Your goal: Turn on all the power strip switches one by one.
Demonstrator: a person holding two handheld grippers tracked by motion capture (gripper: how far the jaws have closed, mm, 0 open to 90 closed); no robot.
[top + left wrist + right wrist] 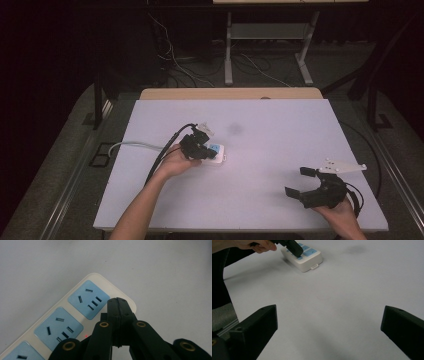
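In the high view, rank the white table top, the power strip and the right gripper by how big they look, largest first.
1. white table top, far the largest.
2. right gripper, jaws spread, near the bottom right corner.
3. power strip, mostly covered by the left gripper, so its full extent is hidden and its rank against the right gripper is unsure.

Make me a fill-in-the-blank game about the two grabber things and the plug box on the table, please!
1. The sockets on the power strip are coloured ____.
2. The left gripper has its jaws ____ together over the strip.
3. The right gripper has its jaws wide ____ above the white table.
4. A small ____ light glows on the strip.

Missing words: blue; shut; open; red
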